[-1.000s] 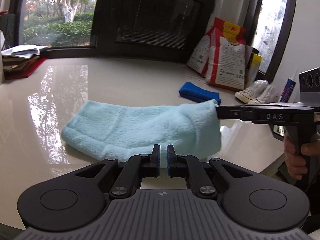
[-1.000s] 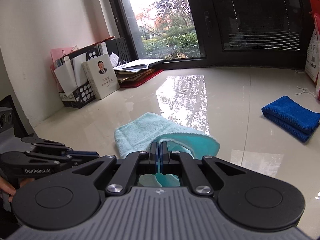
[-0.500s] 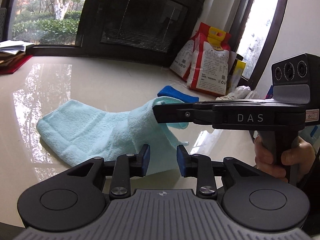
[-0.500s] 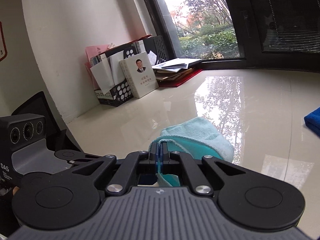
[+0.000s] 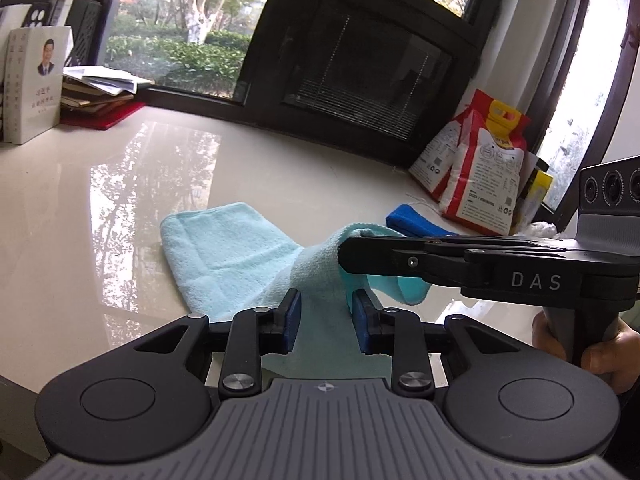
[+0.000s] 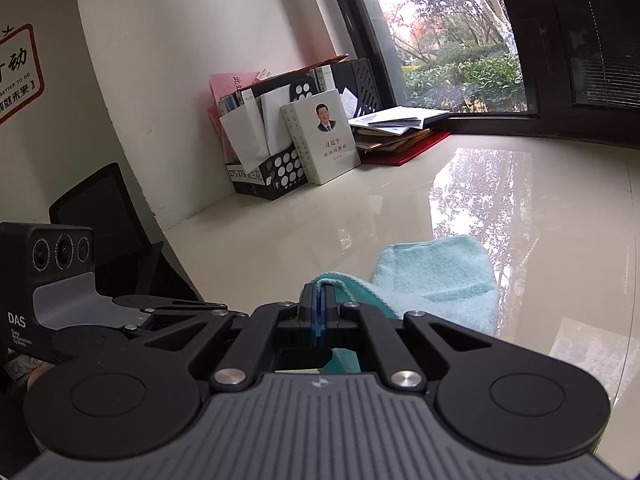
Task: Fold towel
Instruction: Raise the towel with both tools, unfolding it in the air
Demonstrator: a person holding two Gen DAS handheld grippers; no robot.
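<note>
Towel lies part flat on the table, its near end lifted where your right tool is clenched on a thin edge. Your left tool gapes around the hanging strip, gripping nothing. Pull before the left closes and that edge may slip free, or the flat part may drag and bunch crooked

**Free room and obstacles on the tabletop**

Bare table lies left of and beyond the light-blue towel. The right gripper crosses directly ahead of the left gripper. Bags and blue cloth crowd the right; books line the far left.
</note>
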